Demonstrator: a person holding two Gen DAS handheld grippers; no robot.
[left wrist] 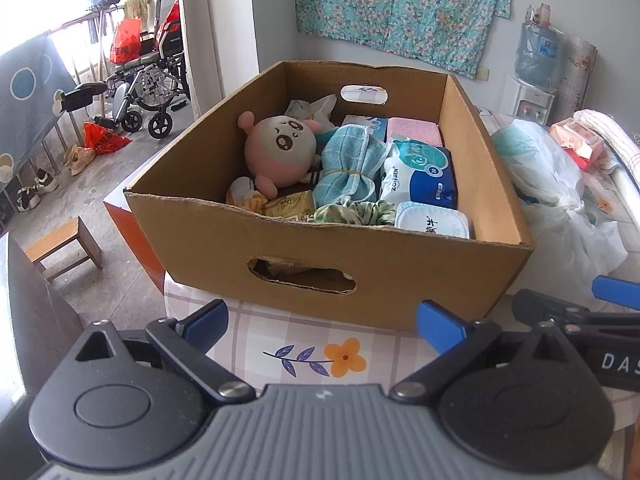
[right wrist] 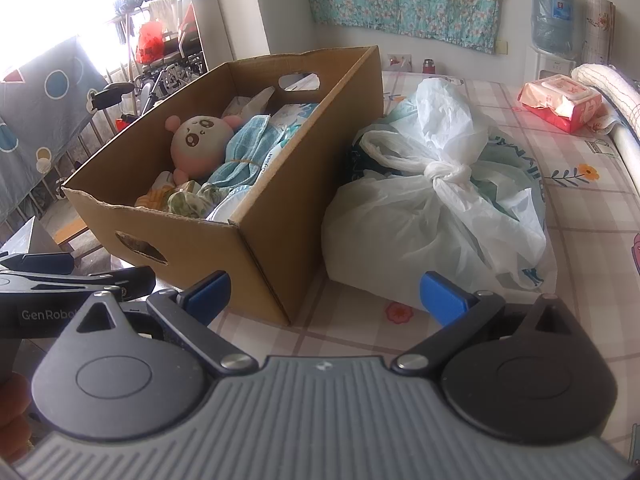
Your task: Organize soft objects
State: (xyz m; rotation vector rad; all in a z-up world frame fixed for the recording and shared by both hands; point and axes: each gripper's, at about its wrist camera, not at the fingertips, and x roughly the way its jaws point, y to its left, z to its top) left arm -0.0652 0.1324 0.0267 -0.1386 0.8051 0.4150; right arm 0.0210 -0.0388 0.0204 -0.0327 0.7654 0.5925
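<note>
The box [left wrist: 328, 248] of soft stuff, plush [left wrist: 278, 148] and towel [left wrist: 348, 164] inside, sits right ahead of the left gripper [left wrist: 326, 326], which is spread wide and empty. The right gripper [right wrist: 326, 294] is also wide open, holding nothing, with the tied bag [right wrist: 436, 216] just ahead of it.

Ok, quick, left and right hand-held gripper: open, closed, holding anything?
Left hand-held gripper: open, holding nothing, in front of the cardboard box.
Right hand-held gripper: open, holding nothing, near the box corner and the white plastic bag.
</note>
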